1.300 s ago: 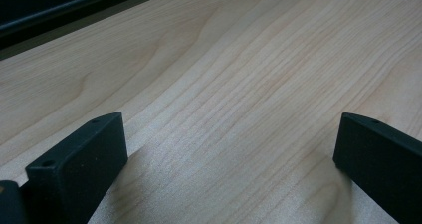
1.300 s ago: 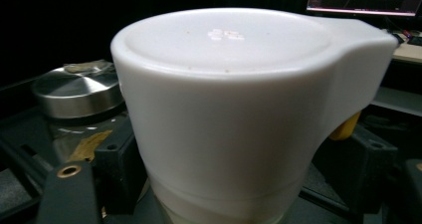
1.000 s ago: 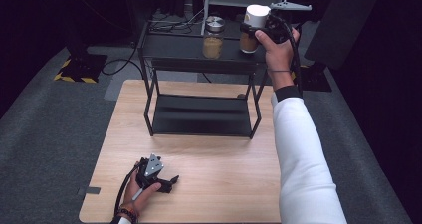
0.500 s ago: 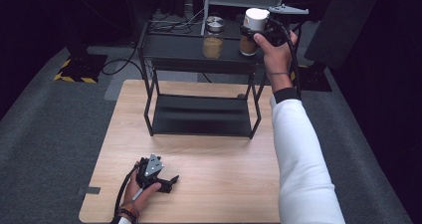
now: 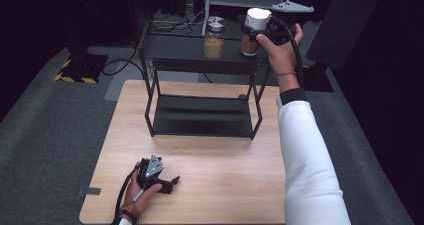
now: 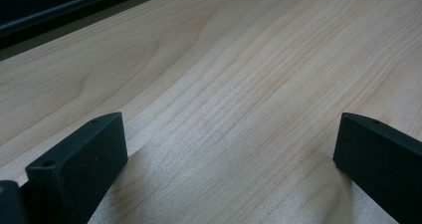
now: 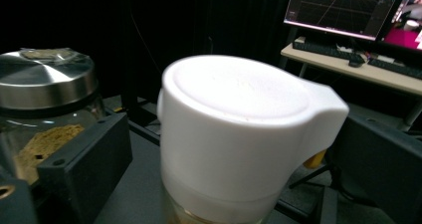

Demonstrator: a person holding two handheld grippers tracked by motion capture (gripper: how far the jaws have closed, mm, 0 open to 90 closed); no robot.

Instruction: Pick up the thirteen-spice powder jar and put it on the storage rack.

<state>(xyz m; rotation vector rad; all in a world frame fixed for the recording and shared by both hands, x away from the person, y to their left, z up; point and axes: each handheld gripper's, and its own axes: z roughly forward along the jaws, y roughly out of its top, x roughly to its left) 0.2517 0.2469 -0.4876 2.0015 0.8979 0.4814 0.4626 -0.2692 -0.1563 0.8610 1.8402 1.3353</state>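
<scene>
The right gripper point(image 5: 256, 31) is positioned at the top shelf of the black metal rack point(image 5: 200, 60), at the shelf's right end, with the white-lidded jar point(image 5: 254, 31) standing between its jaws. The jaws have just been opening: in the right gripper view the left jaw stands visibly clear of the jar, with shelf surface showing in the gap, and the right jaw sits just beside the lid's protruding tab; the pads do not press on the jar. The white-lidded jar point(image 7: 244, 144) stands upright on the shelf; its lid is a tall white cap, and amber-coloured glass shows below it. To the jar's left on the same shelf, near but apart, stands the metal-lidded jar point(image 5: 214, 34), a clear glass container partly filled with a tan granular material. The rack stands at the far edge of the wooden table point(image 5: 120, 135) and has a lower black shelf point(image 5: 202, 116) that carries nothing. The person's right arm, in a white sleeve point(image 5: 307, 170), extends from the bottom of the high view up to the shelf. The left gripper point(image 5: 167, 184) rests low over the near left part of the table, well apart from the rack. Its jaws stand wide, and the left gripper view shows bare wood grain between them.
</scene>
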